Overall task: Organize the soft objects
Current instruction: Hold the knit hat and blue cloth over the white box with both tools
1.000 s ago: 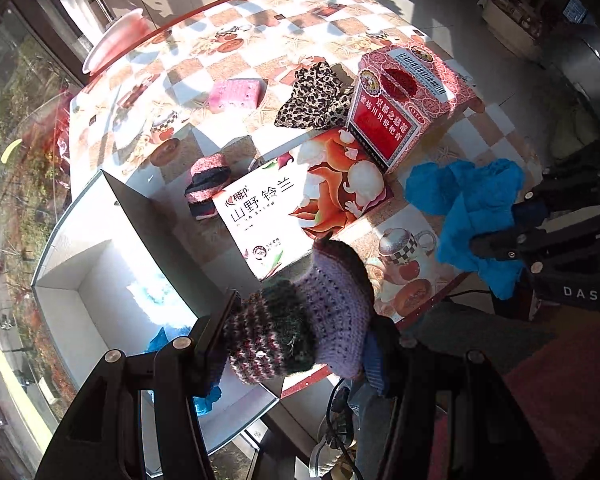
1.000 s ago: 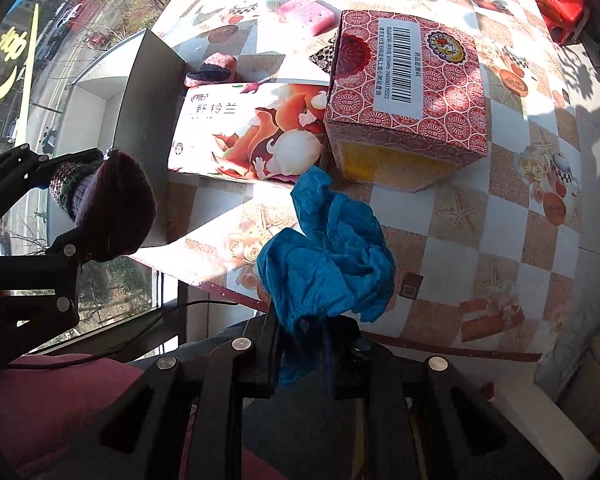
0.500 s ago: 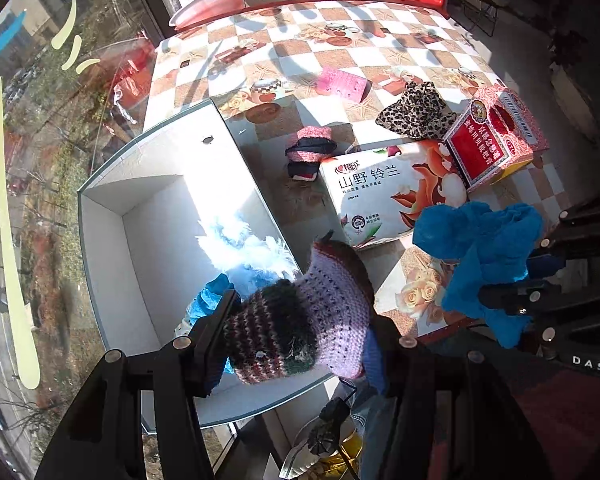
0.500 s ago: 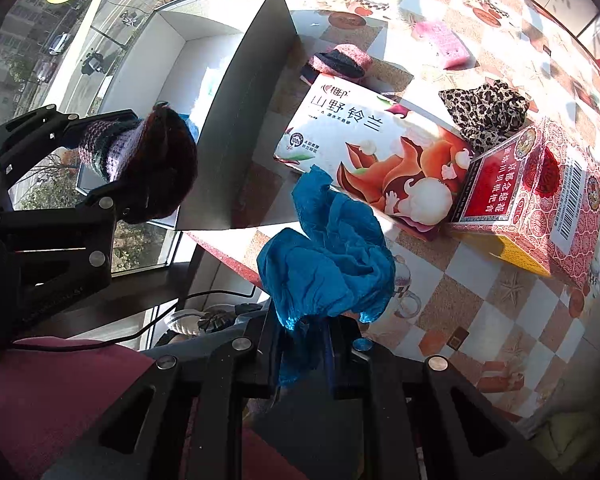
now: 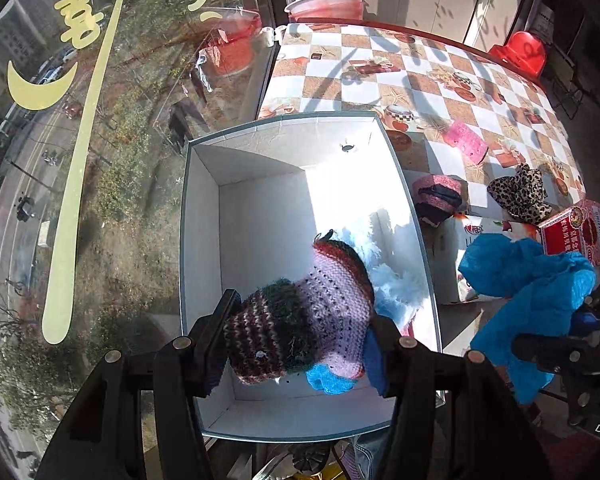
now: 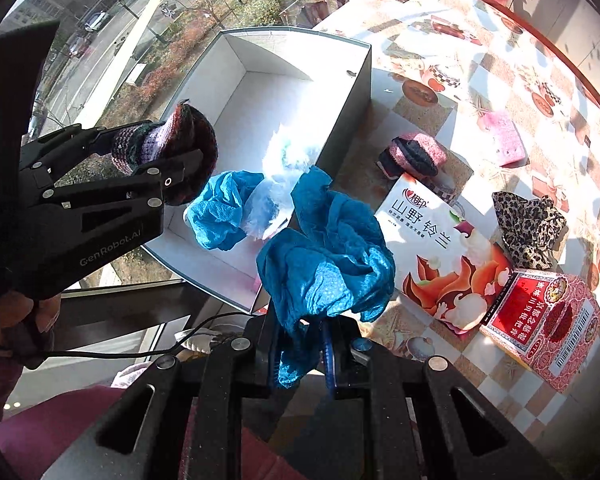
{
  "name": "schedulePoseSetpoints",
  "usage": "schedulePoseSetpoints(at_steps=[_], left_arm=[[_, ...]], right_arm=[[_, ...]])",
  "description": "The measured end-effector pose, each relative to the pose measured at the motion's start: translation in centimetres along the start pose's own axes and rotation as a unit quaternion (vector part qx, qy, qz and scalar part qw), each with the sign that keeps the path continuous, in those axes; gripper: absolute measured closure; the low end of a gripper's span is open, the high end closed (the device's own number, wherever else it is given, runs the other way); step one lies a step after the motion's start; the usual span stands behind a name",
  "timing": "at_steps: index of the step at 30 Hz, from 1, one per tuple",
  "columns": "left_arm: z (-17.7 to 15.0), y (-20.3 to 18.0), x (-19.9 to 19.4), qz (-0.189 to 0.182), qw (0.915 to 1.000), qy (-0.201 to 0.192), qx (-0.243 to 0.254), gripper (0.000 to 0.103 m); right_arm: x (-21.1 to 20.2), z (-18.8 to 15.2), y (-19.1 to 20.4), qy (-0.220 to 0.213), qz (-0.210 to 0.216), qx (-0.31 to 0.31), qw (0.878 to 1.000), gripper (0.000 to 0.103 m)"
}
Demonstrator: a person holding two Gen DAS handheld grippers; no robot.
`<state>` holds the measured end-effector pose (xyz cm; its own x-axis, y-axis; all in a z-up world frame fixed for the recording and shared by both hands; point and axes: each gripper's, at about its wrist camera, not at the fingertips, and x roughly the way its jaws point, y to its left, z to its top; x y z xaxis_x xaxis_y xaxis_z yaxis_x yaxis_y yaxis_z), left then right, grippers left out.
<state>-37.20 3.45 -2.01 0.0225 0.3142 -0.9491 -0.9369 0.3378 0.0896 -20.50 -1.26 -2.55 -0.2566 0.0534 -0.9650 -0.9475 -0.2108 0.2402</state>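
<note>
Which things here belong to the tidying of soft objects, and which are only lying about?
For the job:
knitted hat in the left gripper
blue cloth in the right gripper
white box
leopard cloth
pink sock
pink pad

Lying about:
red carton
flat white carton

Left gripper (image 6: 180,148): matte black frame, silver screws, white "GenRobot.AI" lettering, thin black cable (image 6: 132,350). Right gripper (image 6: 300,360): black frame, silver screws, blue finger pads (image 6: 329,354). Maroon sleeve (image 6: 52,424).

Coarse knit hat (image 5: 300,312), matt box (image 5: 260,208)
</note>
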Motion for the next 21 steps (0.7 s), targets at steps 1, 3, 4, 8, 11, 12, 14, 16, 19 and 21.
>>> schedulePoseSetpoints(at_steps=[1,3,4,8,11,12,14,16,19,21], left_arm=[[0.1,0.4,0.1,0.003,1.0,-0.001,-0.008,0.043],[0.3,1.2,0.3,0.006,0.9997,0.0,-0.023,0.043],[0.4,1.6,0.5,0.006,0.9995,0.002,-0.032,0.043],[0.8,3.1,1.2,0.01,0.9979,0.008,-0.064,0.043],[1.2,4.0,1.7,0.015,0.9962,0.011,-0.086,0.043],[1.4,4.3,1.8,0.016,0.9955,0.011,-0.093,0.043],[1.6,4.8,1.9,0.016,0.9942,0.009,-0.106,0.043],[1.9,5.3,2.0,0.016,0.9928,0.009,-0.118,0.043],[2.1,5.7,2.2,0.016,0.9913,0.009,-0.13,0.043],[2.2,5.7,2.3,0.017,0.9913,0.01,-0.13,0.043]], right_arm=[[0.0,0.6,0.2,-0.002,0.0,-0.003,1.0,0.085],[-0.2,1.8,0.7,-0.008,0.0,-0.008,1.0,0.085],[-0.3,2.4,0.9,-0.011,0.0,-0.01,1.0,0.085],[-0.7,5.0,1.5,-0.025,0.002,-0.016,1.0,0.085],[-1.0,6.7,2.0,-0.032,0.002,-0.016,0.999,0.085],[-1.0,7.2,2.1,-0.033,0.004,-0.015,0.999,0.085],[-0.9,8.1,2.1,-0.035,0.006,-0.012,0.999,0.085],[-0.8,8.9,2.1,-0.035,0.008,-0.008,0.999,0.085],[-0.6,9.8,2.1,-0.033,0.014,-0.003,0.999,0.085],[-0.5,10.2,2.3,-0.033,0.014,-0.004,0.999,0.085]])
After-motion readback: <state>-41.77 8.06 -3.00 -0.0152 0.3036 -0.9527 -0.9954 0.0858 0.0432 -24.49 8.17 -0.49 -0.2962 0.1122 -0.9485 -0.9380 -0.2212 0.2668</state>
